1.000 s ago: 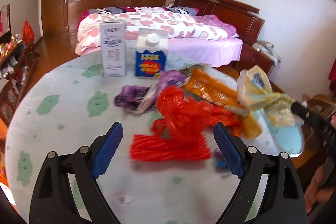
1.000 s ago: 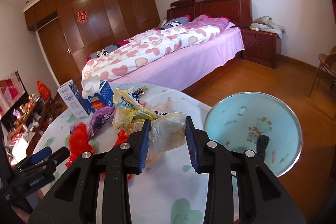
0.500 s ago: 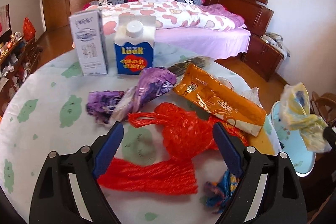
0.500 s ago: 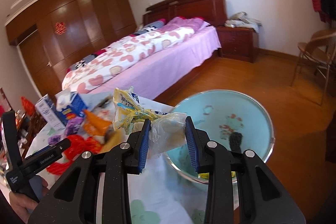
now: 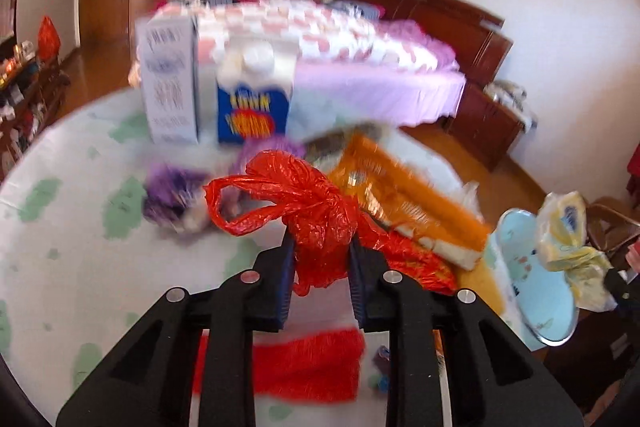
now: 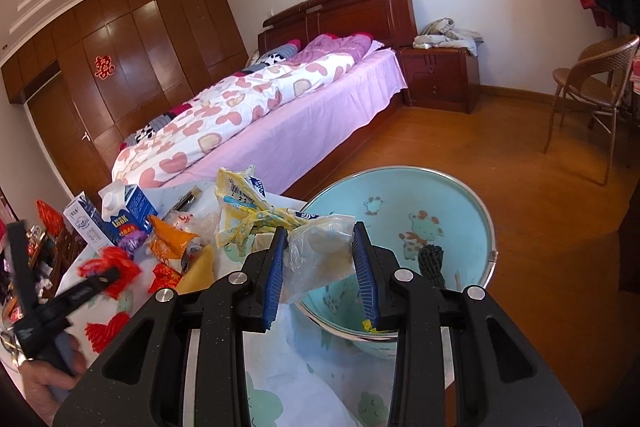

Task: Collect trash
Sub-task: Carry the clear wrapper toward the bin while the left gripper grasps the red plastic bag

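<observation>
Both hands have moved since the earlier pictures: the left gripper (image 5: 320,251) slid forward over the bench (image 5: 80,227) and its jaws have just been closing, and now they squeeze the red plastic bag (image 5: 308,203). Over on the other side, the right gripper (image 6: 320,259) has carried its load further out over the bin (image 6: 400,219).

Close to the left camera, the red bag is bunched up between the blue pads. It stands up tall out of the jaws, with its loop handle sticking out to the left. I think it is pinched in the middle so that the whole floppy bag comes up in one go. A flat red strip (image 5: 300,363) lies on the bench just under the gripper.

A bit further away lies the orange wrapper (image 5: 404,203), long and flat, with its long side slanting from upper left down to lower right. Next to it on the left is a purple wrapper (image 5: 172,191), blurry. Behind them stand two cartons, the blue milk carton (image 5: 254,103) and the white carton (image 5: 170,79), both upright.

The right jaws are closed on a clear plastic bag (image 6: 320,247) with a yellow wrapper (image 6: 248,207) trailing up and to the left. It hangs over the near rim of the light blue bin, probably so it can drop straight in. The bin sits just past the bench edge and already has a dark net thing (image 6: 430,261) inside.

Far behind is the bed (image 6: 280,115).
</observation>
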